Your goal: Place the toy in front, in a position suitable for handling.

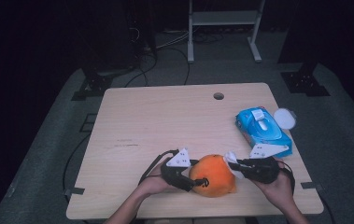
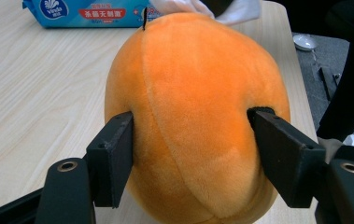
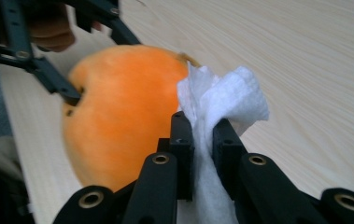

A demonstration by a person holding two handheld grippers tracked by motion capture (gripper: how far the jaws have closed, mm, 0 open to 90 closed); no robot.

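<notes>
left gripper (image 1: 197, 181): at near table edge, jaws pointing right, pressed into both sides of the orange plush toy (image 1: 213, 175) | right gripper (image 1: 234, 164): pointing left, jaws nearly together, pinching a white wipe (image 3: 221, 100) against the toy | both forearms enter from the bottom, hands wrapped around gripper bodies

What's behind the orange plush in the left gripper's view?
Behind the orange plush, a white wipe peeks over its top, with the blue wipe pack on the table farther back. The plush covers the rest of the wipe.
</notes>
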